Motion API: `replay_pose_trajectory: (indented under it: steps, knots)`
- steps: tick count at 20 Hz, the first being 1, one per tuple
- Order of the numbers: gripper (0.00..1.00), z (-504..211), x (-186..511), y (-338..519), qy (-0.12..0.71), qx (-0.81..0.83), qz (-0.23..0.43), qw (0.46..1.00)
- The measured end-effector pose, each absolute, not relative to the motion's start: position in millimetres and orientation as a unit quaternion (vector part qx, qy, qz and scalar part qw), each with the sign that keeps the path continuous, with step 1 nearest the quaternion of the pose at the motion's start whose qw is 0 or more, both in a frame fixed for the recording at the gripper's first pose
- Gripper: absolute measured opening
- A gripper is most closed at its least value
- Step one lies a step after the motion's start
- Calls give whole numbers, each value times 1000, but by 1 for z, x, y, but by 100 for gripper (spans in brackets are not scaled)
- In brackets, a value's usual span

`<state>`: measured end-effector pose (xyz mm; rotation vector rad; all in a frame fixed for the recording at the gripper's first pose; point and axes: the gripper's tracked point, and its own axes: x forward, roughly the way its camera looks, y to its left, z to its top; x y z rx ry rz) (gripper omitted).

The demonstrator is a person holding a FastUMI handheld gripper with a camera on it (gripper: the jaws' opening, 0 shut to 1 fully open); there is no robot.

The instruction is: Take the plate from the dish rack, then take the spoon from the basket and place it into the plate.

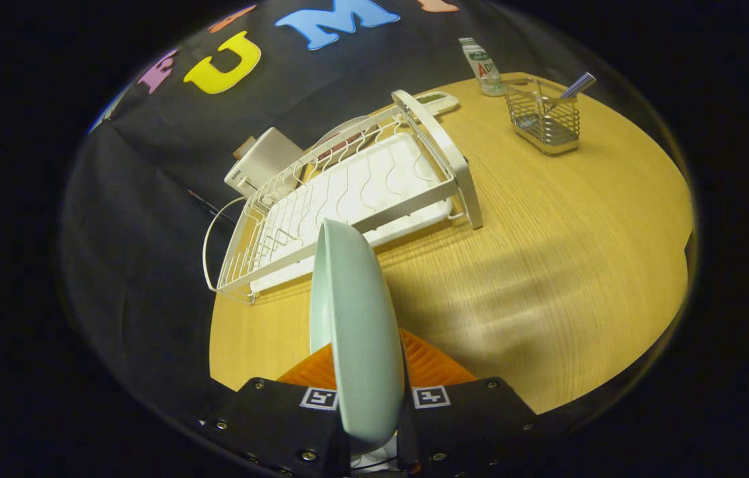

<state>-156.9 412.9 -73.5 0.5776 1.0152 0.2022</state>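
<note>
1. One gripper (369,398) shows with its two fingers (281,425) closed on one plate (354,318); both fingers press on the plate's lower rim, one on each face.
2. The plate is pale green, smooth and glazed. It stands on edge between the fingers, above the table (547,265) and just in front of the dish rack (348,192).
3. One dish rack: white wire with wavy bars, a solid white end frame and a white drip tray under it. It lies beyond the plate. A pale round rim shows behind its far side; I cannot tell what it is.
4. One wire basket (544,119), rectangular and silvery metal, stands well apart from the rack, toward the table's far edge.
5. One spoon (570,89) leans in the basket, its striped handle sticking out over the rim.
6. One small white bottle (484,66) with a green cap stands just beside the basket; its label is too small to make out.
7. One white box (261,162) sits behind the rack against the wall.
8. The table is round, light wood with visible grain.
</note>
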Motion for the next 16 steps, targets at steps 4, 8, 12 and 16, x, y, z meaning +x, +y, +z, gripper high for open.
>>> replay_pose_trajectory:
  steps: [4, 8, 12, 16]
  knots:
    - [26, -88, -160, 418, 483, 340, 104, 800]
    - [28, -95, -159, 420, 480, 376, 95, 787]
    - [44, -102, -157, 408, 492, 333, 73, 801]
    - [50, -102, -154, 401, 487, 311, 70, 813]
